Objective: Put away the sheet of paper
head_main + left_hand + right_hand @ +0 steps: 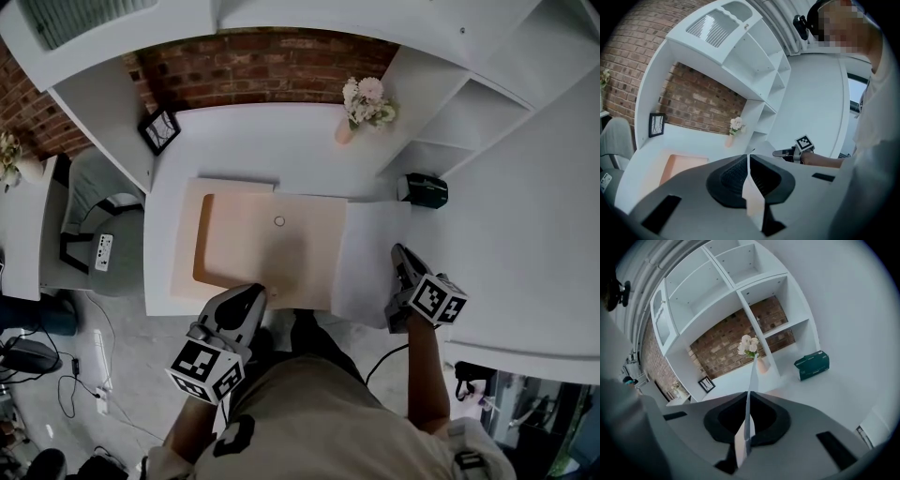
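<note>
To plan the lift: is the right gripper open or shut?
Shut: the sheet of paper runs edge-on between the closed jaws of the right gripper.

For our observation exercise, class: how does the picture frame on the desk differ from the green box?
The picture frame is black and thin; the green box is dark green and blocky. The picture frame stands at the back left of the desk, by the brick wall; the green box sits at the right, beside the shelves. Both rest on the desk, untouched.
</note>
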`<state>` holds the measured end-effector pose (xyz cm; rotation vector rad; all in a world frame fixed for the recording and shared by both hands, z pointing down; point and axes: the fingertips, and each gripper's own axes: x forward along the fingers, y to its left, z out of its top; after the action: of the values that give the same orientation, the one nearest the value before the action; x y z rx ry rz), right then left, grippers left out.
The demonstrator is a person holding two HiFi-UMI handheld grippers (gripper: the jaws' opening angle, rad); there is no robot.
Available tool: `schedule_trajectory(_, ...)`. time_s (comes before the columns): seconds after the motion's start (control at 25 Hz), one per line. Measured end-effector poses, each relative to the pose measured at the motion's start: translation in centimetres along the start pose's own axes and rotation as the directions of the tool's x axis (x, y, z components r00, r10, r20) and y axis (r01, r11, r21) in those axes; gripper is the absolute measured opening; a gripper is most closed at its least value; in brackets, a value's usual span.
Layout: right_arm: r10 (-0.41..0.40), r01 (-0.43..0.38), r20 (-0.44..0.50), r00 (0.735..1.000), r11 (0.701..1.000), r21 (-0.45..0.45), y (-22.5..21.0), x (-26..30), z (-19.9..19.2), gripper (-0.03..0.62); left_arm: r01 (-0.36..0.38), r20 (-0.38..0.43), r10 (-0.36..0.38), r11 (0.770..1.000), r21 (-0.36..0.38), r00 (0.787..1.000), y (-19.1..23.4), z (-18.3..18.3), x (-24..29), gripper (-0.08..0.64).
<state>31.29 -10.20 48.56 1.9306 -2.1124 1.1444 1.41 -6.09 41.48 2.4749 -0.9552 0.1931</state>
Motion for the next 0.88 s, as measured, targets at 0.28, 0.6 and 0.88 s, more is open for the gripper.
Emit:
schedule_trajectory(0.28,-0.046,0.046,-0.056,0.997,0.999,-0.017,-3.0,2.3,-1.2,0.028,-0.022,-0.017,0.022,1.0,0.011,1.0,0.1,0.3,0.6,0.029)
schedule_trajectory(0.6,-0.072,0.065,-0.104,0.992,0.995,-0.069,-5.6,5.5,-1.3,0.028,-0.069,-0.035,0.069,0.998,0.009,0.997,0.8,1.0,2.2,0.029)
schedule_trajectory(0.88,-0.081,0.076,-0.136,0.987,0.996,-0.038,-7.5,6.7,-1.6,0.028,-0.097,-0.031,0.097,0.995,0.007,0.995,0.7,2.0,4.1,0.029)
